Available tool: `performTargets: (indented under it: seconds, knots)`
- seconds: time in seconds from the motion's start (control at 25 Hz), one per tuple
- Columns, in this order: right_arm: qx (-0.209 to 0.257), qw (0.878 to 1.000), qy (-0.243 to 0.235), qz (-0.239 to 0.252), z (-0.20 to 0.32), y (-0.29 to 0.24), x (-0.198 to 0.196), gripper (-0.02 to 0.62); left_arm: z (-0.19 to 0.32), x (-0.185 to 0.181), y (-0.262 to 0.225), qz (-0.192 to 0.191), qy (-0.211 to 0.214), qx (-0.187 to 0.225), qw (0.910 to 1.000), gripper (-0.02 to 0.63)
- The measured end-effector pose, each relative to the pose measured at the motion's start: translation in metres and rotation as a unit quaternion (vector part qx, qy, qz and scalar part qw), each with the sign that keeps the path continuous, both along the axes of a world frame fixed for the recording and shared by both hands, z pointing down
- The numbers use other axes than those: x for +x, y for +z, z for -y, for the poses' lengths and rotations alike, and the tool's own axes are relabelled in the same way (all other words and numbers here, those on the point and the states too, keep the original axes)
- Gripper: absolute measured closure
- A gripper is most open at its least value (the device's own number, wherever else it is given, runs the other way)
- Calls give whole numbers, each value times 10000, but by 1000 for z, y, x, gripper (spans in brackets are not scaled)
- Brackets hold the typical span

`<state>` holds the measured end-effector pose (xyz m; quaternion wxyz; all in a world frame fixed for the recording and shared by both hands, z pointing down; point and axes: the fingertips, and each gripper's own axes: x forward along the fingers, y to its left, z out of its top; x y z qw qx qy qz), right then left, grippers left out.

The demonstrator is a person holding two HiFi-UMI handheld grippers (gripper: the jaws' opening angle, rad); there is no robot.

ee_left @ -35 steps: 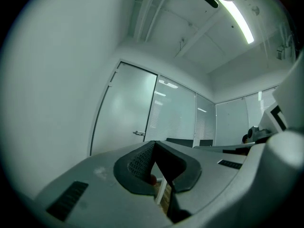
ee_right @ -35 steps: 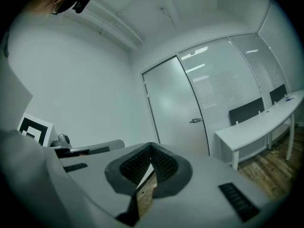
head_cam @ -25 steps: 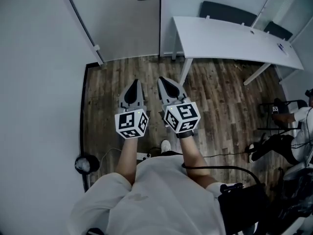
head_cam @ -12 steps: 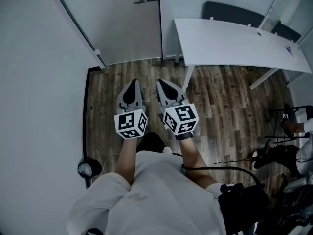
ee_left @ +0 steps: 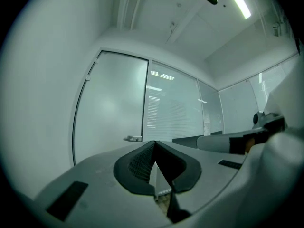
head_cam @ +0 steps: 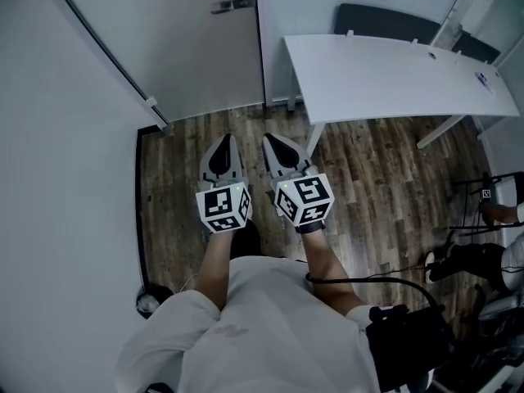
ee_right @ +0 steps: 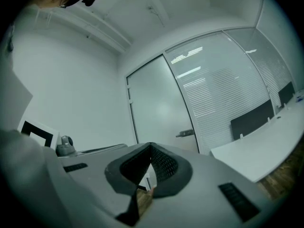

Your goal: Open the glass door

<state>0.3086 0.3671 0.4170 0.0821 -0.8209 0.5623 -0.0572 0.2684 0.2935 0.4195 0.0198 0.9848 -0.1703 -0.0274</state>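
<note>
A frosted glass door (head_cam: pixel 196 56) stands shut ahead of me, hinged on the left, with a metal lever handle (head_cam: pixel 231 6) near its right edge. The left gripper view shows the same door (ee_left: pixel 111 113) and its handle (ee_left: pixel 132 138). In the right gripper view the door (ee_right: pixel 161 108) and handle (ee_right: pixel 185 133) lie straight ahead. My left gripper (head_cam: pixel 222 142) and right gripper (head_cam: pixel 277 140) are held side by side over the wooden floor, both shut and empty, pointing at the door and well short of it.
A white desk (head_cam: pixel 385 76) with dark chairs (head_cam: pixel 381 21) behind it stands at the right. A plain wall (head_cam: pixel 57 178) runs along the left. A frosted glass panel with blinds (ee_left: pixel 173 108) adjoins the door. Cables (head_cam: pixel 385 262) trail over the wooden floor (head_cam: pixel 377 178), and a person's leg (head_cam: pixel 467 260) shows at the far right.
I have walked toward the door: door, handle and desk have shifted left and nearer in the head view. Both grippers stay shut and side by side.
</note>
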Motion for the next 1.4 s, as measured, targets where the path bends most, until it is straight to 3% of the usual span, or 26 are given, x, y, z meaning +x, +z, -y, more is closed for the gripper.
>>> performTargets:
  seconds: [0.2, 0.32, 0.48, 0.72, 1.0, 1.4]
  knots:
    - [-123, 9997, 202, -12, 73, 1, 57, 595, 75, 61, 4, 172, 51, 147, 9997, 604]
    - [-94, 9993, 353, -61, 123, -9, 85, 595, 127, 84, -10, 5, -21, 154, 9999, 604]
    - [-46, 9988, 476, -119, 191, -14, 113, 595, 188, 106, -25, -324, 361, 4, 9988, 604]
    - [-195, 9988, 442, -101, 284, -7, 141, 595, 270, 134, -20, -359, 537, -168, 9978, 604]
    - [-397, 9978, 522, 40, 324, 10, 194, 595, 315, 186, 3, -211, 629, -477, 9967, 604]
    - [-132, 9996, 252, -59, 375, -7, 319, 595, 356, 308, -12, -228, 492, -246, 9982, 604]
